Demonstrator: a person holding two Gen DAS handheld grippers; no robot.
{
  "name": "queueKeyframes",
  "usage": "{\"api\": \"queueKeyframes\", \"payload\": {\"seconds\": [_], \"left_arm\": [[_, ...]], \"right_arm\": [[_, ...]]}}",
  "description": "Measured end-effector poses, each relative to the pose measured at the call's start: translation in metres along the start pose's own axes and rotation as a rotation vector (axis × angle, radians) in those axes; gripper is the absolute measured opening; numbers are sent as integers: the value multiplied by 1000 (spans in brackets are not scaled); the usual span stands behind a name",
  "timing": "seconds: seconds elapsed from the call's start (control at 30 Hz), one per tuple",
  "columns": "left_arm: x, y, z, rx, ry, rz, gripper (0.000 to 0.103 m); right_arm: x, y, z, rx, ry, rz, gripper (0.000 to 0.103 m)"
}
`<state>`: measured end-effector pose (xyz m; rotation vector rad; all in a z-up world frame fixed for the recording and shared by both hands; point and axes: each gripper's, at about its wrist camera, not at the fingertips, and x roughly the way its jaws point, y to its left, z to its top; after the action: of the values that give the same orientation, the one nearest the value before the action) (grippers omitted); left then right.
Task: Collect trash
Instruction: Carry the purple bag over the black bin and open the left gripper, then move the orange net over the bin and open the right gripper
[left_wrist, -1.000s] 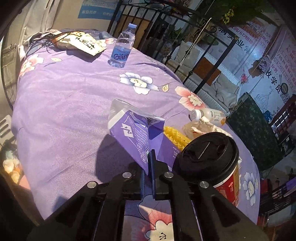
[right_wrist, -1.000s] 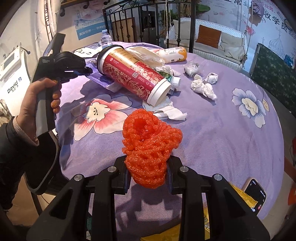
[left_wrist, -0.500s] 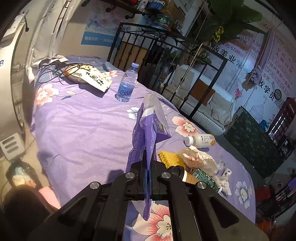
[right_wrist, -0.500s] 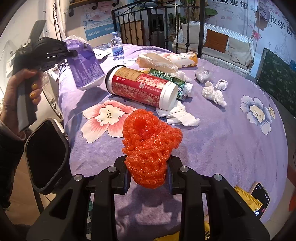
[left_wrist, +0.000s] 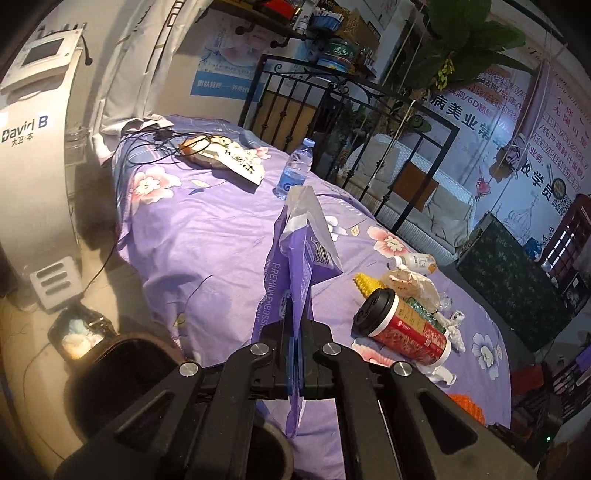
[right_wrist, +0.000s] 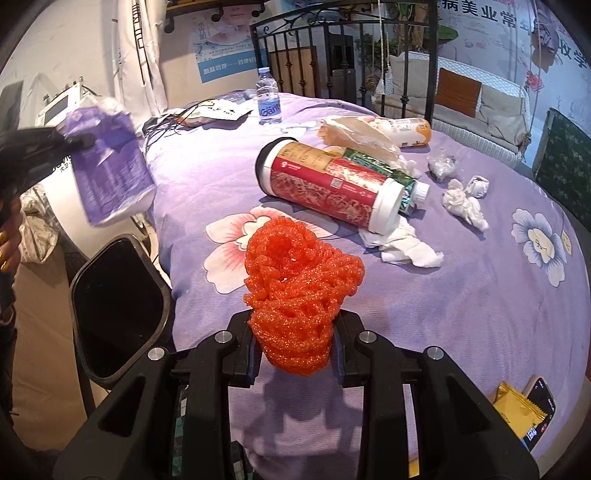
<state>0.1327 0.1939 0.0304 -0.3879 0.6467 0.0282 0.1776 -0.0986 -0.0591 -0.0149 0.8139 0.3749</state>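
Left gripper (left_wrist: 294, 363) clenched on purple wrapper (left_wrist: 299, 258), right gripper (right_wrist: 295, 350) grasping orange mesh (right_wrist: 295, 288); bin (right_wrist: 118, 306) sat at 9 o'clock, so releases were best centred over its mouth.

The table (right_wrist: 461, 314) carries a tipped canister (right_wrist: 332, 184) near its centre. A wrapper (right_wrist: 358, 136) and a lying bottle (right_wrist: 406, 129) sit behind the canister; a tissue (right_wrist: 402, 247) lies at its lid end, crumpled tissues (right_wrist: 463, 203) to its right. An upright water bottle (right_wrist: 269, 99) stands at the far edge. A bin (right_wrist: 118, 306) stands off the table's left edge. A phone (right_wrist: 539, 410) rests at the near right.
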Motion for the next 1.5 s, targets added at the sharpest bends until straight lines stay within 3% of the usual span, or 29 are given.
{"api": "queueKeyframes", "payload": {"seconds": [0.27, 0.63, 0.77, 0.8, 0.83, 0.87, 0.9, 1.2, 1.37, 1.5], "left_arm": [[-16, 54, -49, -90, 108, 101, 1], [39, 112, -129, -238, 367, 197, 1], [63, 120, -147, -222, 468, 252, 4], [69, 122, -150, -227, 505, 258, 15], [74, 123, -153, -230, 539, 261, 43], [77, 124, -155, -231, 559, 264, 58], [77, 125, -156, -230, 554, 268, 71], [45, 95, -127, -74, 343, 305, 78], [20, 86, -104, -43, 213, 346, 82], [6, 90, -84, -38, 123, 397, 86]], "right_arm": [[3, 22, 0, -24, -4, 37, 30], [3, 33, -3, -32, 1, 55, 30], [4, 31, -5, -25, 4, 54, 30], [4, 30, -5, -24, 5, 54, 30], [5, 30, -6, -23, 7, 54, 30], [5, 30, -6, -22, 7, 54, 30], [6, 30, -7, -21, 7, 54, 30], [17, 42, -5, -52, 11, 100, 30], [27, 85, 1, -126, 18, 210, 30], [37, 132, 2, -196, 47, 358, 30]]}}
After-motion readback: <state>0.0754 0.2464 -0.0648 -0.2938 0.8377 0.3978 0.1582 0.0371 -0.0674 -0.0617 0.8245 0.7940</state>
